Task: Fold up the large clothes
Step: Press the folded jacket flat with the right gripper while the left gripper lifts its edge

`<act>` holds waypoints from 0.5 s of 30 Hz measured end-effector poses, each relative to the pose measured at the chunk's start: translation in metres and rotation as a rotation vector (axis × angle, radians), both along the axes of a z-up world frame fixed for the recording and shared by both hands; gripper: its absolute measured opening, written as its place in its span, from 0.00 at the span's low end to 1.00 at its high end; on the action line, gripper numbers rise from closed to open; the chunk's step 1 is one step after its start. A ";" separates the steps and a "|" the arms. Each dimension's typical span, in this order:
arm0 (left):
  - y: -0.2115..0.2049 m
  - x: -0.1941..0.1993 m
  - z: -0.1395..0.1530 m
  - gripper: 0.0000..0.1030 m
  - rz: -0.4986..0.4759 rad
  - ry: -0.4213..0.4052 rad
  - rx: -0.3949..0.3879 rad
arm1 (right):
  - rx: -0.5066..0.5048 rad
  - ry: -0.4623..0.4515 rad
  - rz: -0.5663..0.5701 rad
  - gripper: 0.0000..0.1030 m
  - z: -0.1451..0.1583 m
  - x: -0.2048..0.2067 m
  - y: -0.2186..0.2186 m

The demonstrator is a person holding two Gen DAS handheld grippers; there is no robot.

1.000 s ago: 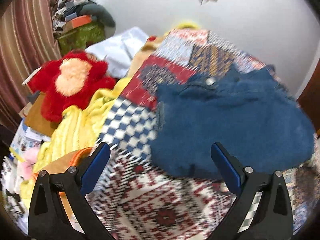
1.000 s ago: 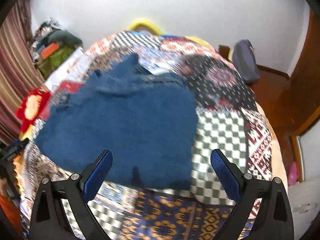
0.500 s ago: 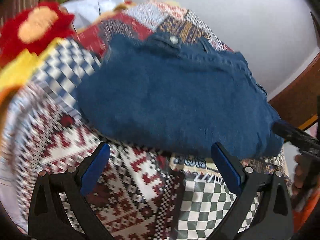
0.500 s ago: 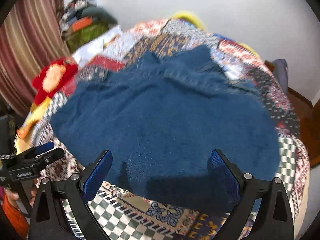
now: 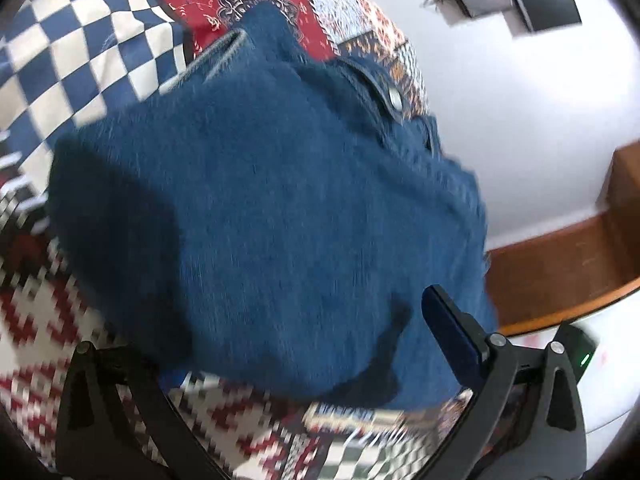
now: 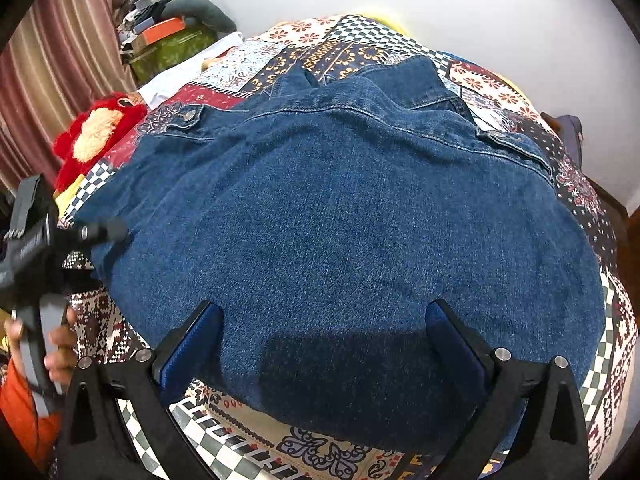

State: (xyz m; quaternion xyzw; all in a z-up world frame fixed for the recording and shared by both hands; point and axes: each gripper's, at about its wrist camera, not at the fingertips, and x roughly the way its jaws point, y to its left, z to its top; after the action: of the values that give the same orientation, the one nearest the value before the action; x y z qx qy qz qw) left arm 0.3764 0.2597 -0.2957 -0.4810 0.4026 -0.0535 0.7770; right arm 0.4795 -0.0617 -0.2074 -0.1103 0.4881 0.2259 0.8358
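Hovering right gripper (image 6: 324, 344) wide apart over denim jacket (image 6: 344, 232), left gripper (image 5: 296, 344) spread wide, holding nothing

My bed (image 6: 608, 352), under its patchwork cover, is carrying the denim jacket (image 6: 352, 240), which is lying spread flat across it, and a red plush toy (image 6: 96, 136) is sitting at its left edge.

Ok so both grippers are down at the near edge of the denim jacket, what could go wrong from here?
1. The left hand-held gripper has one finger hidden by the denim jacket; closing might pinch the patchwork bedspread too.
2. The right hand-held gripper sits open over the hem; it may catch only the top layer.
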 end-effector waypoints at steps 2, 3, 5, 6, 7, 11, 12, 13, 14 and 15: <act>0.007 0.007 -0.004 0.99 0.009 -0.010 -0.048 | 0.000 -0.002 0.000 1.00 0.000 0.000 0.000; 0.010 0.009 -0.005 0.99 0.022 -0.008 -0.069 | -0.003 -0.001 0.001 1.00 0.000 0.000 0.000; 0.013 0.011 -0.005 0.95 0.047 -0.006 -0.086 | -0.010 0.005 -0.002 1.00 0.001 0.000 0.001; 0.014 0.011 -0.003 0.83 0.062 0.005 -0.062 | -0.013 0.007 -0.003 1.00 0.001 0.000 0.002; 0.018 0.011 -0.002 0.63 0.080 0.028 -0.023 | -0.018 0.012 -0.006 0.99 0.002 0.000 0.002; 0.028 0.003 0.006 0.32 0.134 0.043 0.030 | -0.043 0.026 0.006 0.99 0.007 -0.005 0.004; 0.030 0.000 0.011 0.27 0.144 0.028 0.035 | -0.051 0.025 0.016 0.99 0.010 -0.008 0.004; 0.033 -0.004 0.018 0.23 0.153 0.011 0.046 | -0.060 0.020 0.026 0.99 0.013 -0.011 0.004; 0.034 -0.007 0.027 0.22 0.158 -0.003 0.061 | -0.070 0.014 0.035 0.99 0.016 -0.014 0.005; 0.034 -0.010 0.036 0.21 0.162 -0.019 0.079 | -0.082 0.001 0.043 0.99 0.020 -0.017 0.005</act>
State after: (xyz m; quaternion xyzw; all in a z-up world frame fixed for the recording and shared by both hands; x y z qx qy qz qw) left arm 0.3667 0.2939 -0.2599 -0.4806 0.3567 0.0209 0.8008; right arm 0.4629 -0.0562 -0.1872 -0.1548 0.4951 0.2236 0.8252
